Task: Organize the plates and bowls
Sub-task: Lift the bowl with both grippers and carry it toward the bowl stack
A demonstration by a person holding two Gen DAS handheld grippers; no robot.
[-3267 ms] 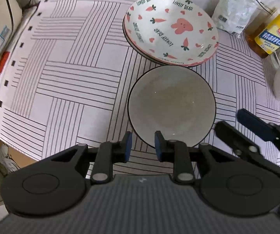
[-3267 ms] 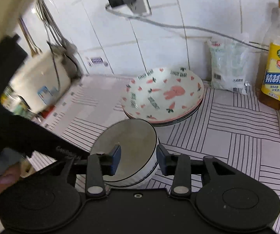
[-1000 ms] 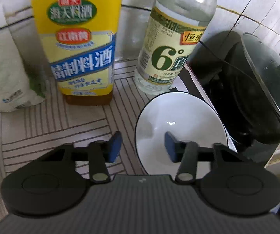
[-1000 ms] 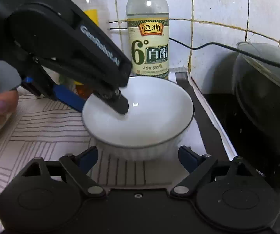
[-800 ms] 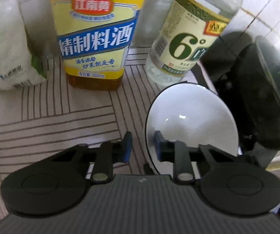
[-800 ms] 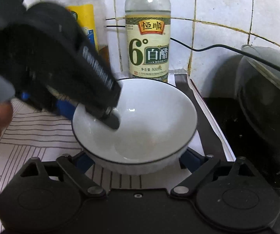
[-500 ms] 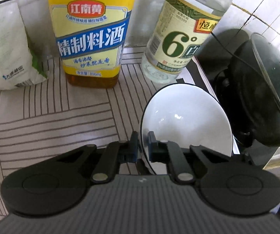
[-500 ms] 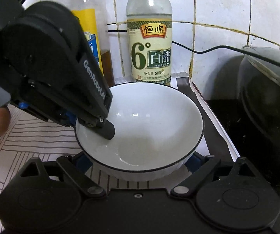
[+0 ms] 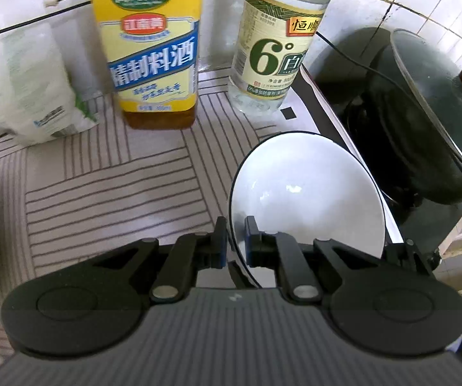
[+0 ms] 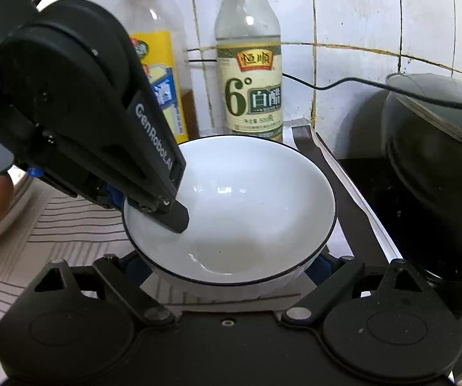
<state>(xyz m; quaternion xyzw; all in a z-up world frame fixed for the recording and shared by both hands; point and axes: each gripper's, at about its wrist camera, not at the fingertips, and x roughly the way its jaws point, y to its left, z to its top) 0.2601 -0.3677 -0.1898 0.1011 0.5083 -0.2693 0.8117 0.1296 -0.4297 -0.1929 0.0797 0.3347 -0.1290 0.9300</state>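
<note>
The white bowl [image 9: 308,189] is being gripped by its rim on the left side, with the left gripper [image 9: 233,241] clamped tight on it: one finger is being pressed against the inside wall and the other against the outside, so the thin dark-edged rim is being squeezed between the blue pads. In the right wrist view the same white bowl [image 10: 240,206] is being shown mouth-up, maybe tipped a touch toward the camera, and it's round, so no real long axis can be given. Nothing but a bit of glare is being seen inside it.

The right gripper [image 10: 227,265] is being held around the bowl's near side with its fingers spread wide, one blue pad on each side of the bowl wall. Whether those pads are actually being pressed against the bowl can't be told, since most of them is being hidden under the rim.

The bowl is being held over the right end of the striped mat [image 9: 108,186], just beside the black stove edge. Behind it, the vinegar bottle [image 10: 249,74] and the cooking wine bottle [image 9: 153,48] are being kept upright against the tiled wall, both partly filled. A white bag [image 9: 28,90] is being leaned further left. The dark wok [image 9: 424,122] is being covered by a glass lid [image 9: 440,96], so its contents can't be made out.
</note>
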